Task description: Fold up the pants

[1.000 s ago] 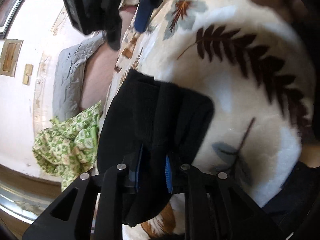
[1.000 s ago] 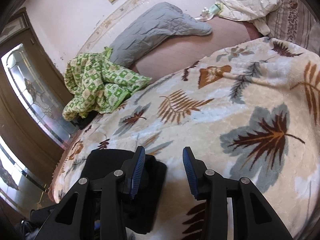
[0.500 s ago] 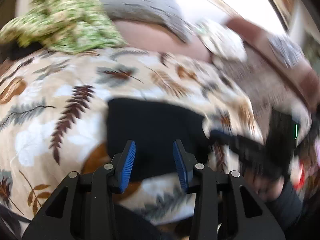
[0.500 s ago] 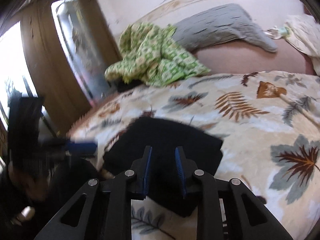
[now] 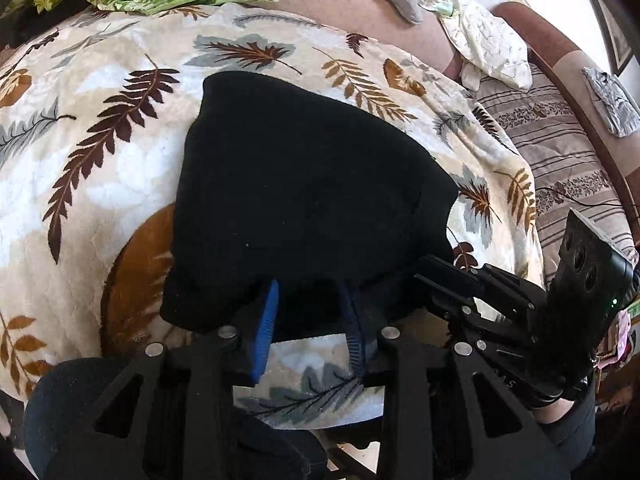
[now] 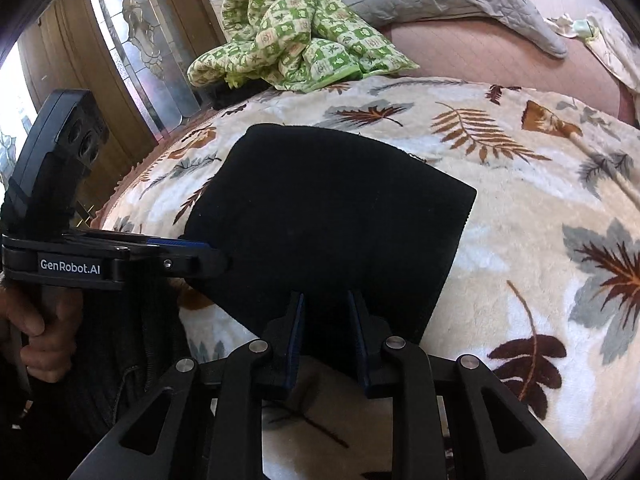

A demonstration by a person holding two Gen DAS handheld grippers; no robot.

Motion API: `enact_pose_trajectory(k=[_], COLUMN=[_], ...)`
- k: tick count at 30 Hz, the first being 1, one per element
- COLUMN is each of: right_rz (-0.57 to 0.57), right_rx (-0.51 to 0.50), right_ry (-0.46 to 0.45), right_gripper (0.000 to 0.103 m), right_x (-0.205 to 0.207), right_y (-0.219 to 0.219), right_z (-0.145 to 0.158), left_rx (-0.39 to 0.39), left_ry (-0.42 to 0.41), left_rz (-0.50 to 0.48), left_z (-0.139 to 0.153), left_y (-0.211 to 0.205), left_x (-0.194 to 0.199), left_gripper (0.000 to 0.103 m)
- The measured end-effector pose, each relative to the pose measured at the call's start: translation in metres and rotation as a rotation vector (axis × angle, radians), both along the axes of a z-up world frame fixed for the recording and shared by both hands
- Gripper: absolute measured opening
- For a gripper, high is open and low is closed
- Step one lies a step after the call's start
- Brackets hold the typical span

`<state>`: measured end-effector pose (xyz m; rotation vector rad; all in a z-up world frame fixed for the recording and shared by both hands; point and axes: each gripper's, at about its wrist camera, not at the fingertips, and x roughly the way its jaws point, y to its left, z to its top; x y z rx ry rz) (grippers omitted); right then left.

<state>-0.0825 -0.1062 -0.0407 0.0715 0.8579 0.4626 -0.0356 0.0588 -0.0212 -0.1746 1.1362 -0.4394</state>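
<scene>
Seen along my left gripper (image 5: 310,320), the folded black pants (image 5: 304,184) lie on the leaf-print blanket (image 5: 100,168) just ahead of the fingertips; the jaws, just narrowing, straddle the near hem, but I cannot tell whether they pinch it. Seen along my right gripper (image 6: 326,328), the fingers have drawn close over the bundle's near corner, again unclear if gripping, presumably to steady it.
</scene>
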Motion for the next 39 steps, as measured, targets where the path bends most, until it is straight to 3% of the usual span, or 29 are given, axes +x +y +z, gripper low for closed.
enact_pose_trajectory(k=[2, 7, 11, 14, 16, 18, 19, 20, 22, 24, 27, 30, 32, 34, 37, 39], right_rz=[0.001, -0.002, -0.082, -0.072, 0.000, 0.015, 0.019, 0.021, 0.022, 0.012, -0.021, -0.077, -0.101, -0.108, -0.057, -0.047], right_rx=[-0.008, 0.013, 0.073, 0.105, 0.065, -0.065, -0.088, -0.107, -0.110, -0.083, -0.031, 0.022, 0.074, 0.086, 0.048, 0.008], right_ry=[-0.008, -0.015, -0.145, -0.152, -0.075, -0.007, -0.068, -0.070, -0.076, -0.081, -0.168, -0.275, -0.303, -0.254, -0.038, -0.068], right_gripper=[0.022, 0.021, 0.024, 0.024, 0.023, 0.023, 0.023, 0.022, 0.022, 0.021, 0.021, 0.022, 0.023, 0.023, 0.022, 0.020], right_x=[-0.002, -0.002, -0.004, 0.000, 0.001, -0.005, -0.016, -0.019, -0.019, -0.017, -0.019, -0.011, 0.007, 0.027, 0.062, 0.061], right_y=[0.001, -0.001, -0.017, -0.017, -0.003, 0.011, 0.013, 0.014, 0.014, 0.010, 0.000, -0.015, -0.022, -0.022, -0.013, -0.010], right_z=[0.001, 0.009, 0.039, 0.048, 0.032, 0.006, 0.004, 0.004, 0.007, 0.008, 0.025, 0.048, 0.056, 0.051, 0.008, -0.006], left_rx=[0.003, 0.094, 0.082, 0.081, 0.081, 0.081, 0.085, 0.084, 0.059, -0.020, -0.087, -0.147, -0.166, -0.110, -0.006, -0.026], left_ry=[-0.005, 0.008, 0.016, 0.015, 0.015, 0.020, 0.017, 0.016, 0.009, -0.017, -0.205, -0.248, -0.236, -0.126, 0.037, 0.055], left_rz=[-0.019, -0.078, -0.084, -0.101, -0.107, -0.119, -0.122, -0.121, -0.114, -0.096, -0.045, -0.004, -0.019, -0.010, 0.044, 0.068], left_z=[0.000, -0.007, -0.007, -0.007, -0.007, -0.008, -0.009, -0.008, -0.005, 0.008, 0.048, 0.069, 0.069, 0.041, -0.005, -0.010], left_y=[0.001, -0.015, -0.015, -0.016, -0.016, -0.018, -0.020, -0.020, -0.018, -0.007, 0.021, 0.036, 0.029, 0.016, 0.008, 0.007], left_x=[-0.002, -0.003, -0.003, -0.005, -0.005, -0.005, -0.005, -0.005, -0.004, -0.003, 0.000, 0.027, 0.053, 0.085, 0.109, 0.114], left_gripper=[0.030, 0.031, 0.033, 0.034, 0.035, 0.037, 0.038, 0.039, 0.040, 0.040, 0.040, 0.040, 0.040, 0.038, 0.029, 0.029])
